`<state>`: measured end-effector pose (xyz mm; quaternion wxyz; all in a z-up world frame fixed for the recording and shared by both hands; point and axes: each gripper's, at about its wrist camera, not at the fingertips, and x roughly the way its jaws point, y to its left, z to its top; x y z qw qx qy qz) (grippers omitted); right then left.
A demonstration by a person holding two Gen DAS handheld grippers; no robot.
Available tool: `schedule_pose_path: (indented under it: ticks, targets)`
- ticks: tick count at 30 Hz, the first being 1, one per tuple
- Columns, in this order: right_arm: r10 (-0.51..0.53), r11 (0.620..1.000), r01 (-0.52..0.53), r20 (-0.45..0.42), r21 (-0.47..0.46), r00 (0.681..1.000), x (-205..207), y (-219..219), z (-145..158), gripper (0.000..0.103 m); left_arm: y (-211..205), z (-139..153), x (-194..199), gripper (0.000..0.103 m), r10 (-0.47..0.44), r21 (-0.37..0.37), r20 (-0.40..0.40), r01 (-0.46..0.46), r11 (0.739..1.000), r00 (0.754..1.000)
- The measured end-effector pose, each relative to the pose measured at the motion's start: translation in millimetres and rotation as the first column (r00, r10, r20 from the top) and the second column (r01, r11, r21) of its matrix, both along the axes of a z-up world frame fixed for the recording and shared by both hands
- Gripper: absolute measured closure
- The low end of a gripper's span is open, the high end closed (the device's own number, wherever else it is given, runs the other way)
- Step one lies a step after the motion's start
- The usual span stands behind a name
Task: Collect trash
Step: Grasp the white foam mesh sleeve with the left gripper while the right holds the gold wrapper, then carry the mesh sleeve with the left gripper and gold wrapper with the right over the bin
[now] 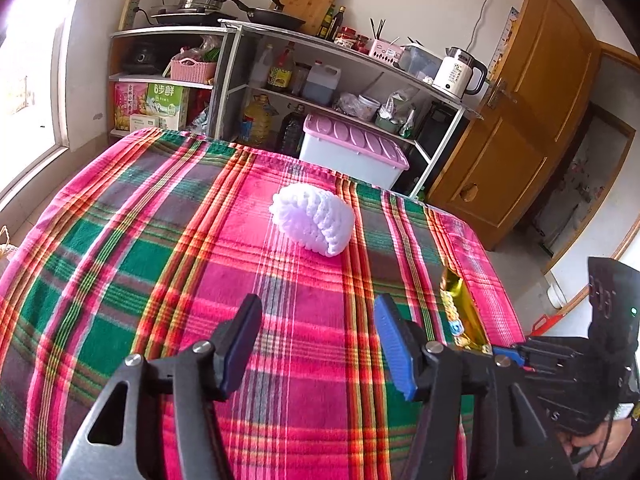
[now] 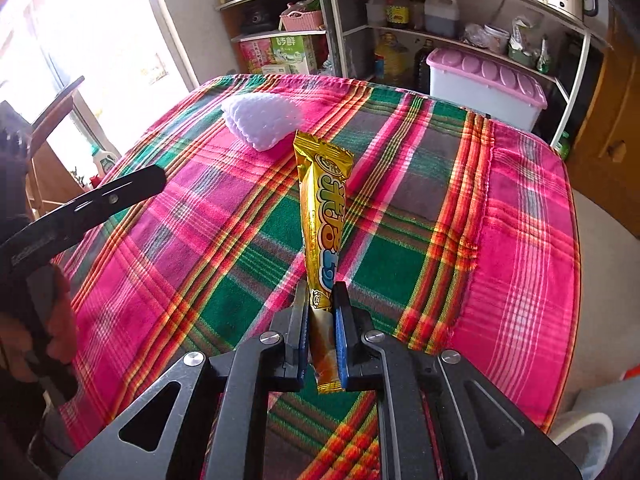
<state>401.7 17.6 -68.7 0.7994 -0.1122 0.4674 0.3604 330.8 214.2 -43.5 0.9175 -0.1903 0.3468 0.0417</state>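
Right tongs (image 2: 320, 300) clamped on a gold snack wrapper (image 2: 323, 216), blue pads pinching its lower part; short bottom end of the wrapper pokes out behind the pads toward the camera, the long printed part sticks up and forward past the tips, leaning slightly toward the white foam fruit net (image 2: 262, 122). Wrapper is off the plaid cloth (image 2: 520, 248), held above the desk's near-centre; the net lies beyond the wrapper's top end, a bit to its left, flat on the cloth and apart from it. Left tongs (image 1: 318, 336) stand wide open, nothing between the pads, only cloth (image 1: 160, 240) showing in the gap. From the left wrist view the foam net (image 1: 314, 218) sits ahead of the open tips, roughly in line with the gap, well apart from both pads. Same view: wrapper (image 1: 460, 312) shows just right of the left tongs' right pad, near the desk's right edge, with the right tongs' body below it. In the right wrist view the left tongs (image 2: 120, 192) come in from the left edge, a hand (image 2: 60, 320) on the grip, left of the wrapper and nearer than the net. Behind the net, past the desk's far edge: metal shelf rack (image 1: 240, 32) and a pink-lidded storage box (image 1: 352, 140).
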Motion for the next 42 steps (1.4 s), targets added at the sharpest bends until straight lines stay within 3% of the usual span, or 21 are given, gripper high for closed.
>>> schedule_pose_path:
  ticks: [3, 6, 13, 17, 22, 23, 27, 34, 42]
  targets:
    - [0.001, 1.0, -0.001, -0.001, 0.009, 1.0, -1.3, -5.3, 0.9, 0.092, 0.9, -6.6, 21.1, 0.039, 0.001, 0.002, -0.01, -0.001, 1.0, 1.0]
    - [-0.004, 1.0, 0.004, -0.001, 0.01, 1.0, -0.1, -11.1, -0.7, 0.092, 5.1, -13.0, 41.6, 0.029, 0.014, -0.04, -0.017, -0.015, 0.999, 1.0]
    - [-0.032, 0.999, 0.032, -0.013, 0.014, 0.999, 9.7, -22.2, -8.1, 0.092, 20.5, -23.7, 78.5, 0.029, 0.089, -0.057, -0.027, -0.09, 0.994, 0.996]
    - [-0.047, 0.999, 0.047, -0.02, 0.021, 0.999, 12.8, -27.5, -10.7, 0.092, 19.4, -29.2, 91.6, 0.031, 0.073, -0.058, -0.027, -0.074, 0.996, 0.997]
    - [-0.06, 0.998, 0.06, -0.022, 0.031, 0.998, 12.4, -28.9, -10.8, 0.092, 10.3, -26.1, 98.2, 0.066, 0.043, -0.025, -0.025, -0.044, 0.999, 0.999]
    - [-0.061, 0.998, 0.061, -0.021, 0.032, 0.998, 11.6, -28.6, -10.5, 0.092, 8.9, -25.1, 98.4, 0.069, 0.039, -0.019, -0.023, -0.039, 0.999, 0.999]
    - [-0.072, 0.997, 0.073, -0.019, 0.038, 0.997, 8.6, -32.2, -8.3, 0.092, 5.4, -19.5, 93.2, 0.079, 0.024, -0.015, -0.004, -0.024, 1.0, 1.0]
    - [-0.124, 0.99, 0.124, -0.012, 0.062, 0.992, -2.1, -48.8, 4.1, 0.092, -19.9, 1.6, 58.0, 0.079, -0.044, -0.027, 0.036, 0.045, 0.999, 0.998]
    - [-0.199, 0.975, 0.199, -0.011, 0.097, 0.98, -35.2, -78.4, 22.7, 0.092, -65.3, 29.5, -13.0, 0.079, -0.124, -0.05, 0.08, 0.128, 0.99, 0.989]
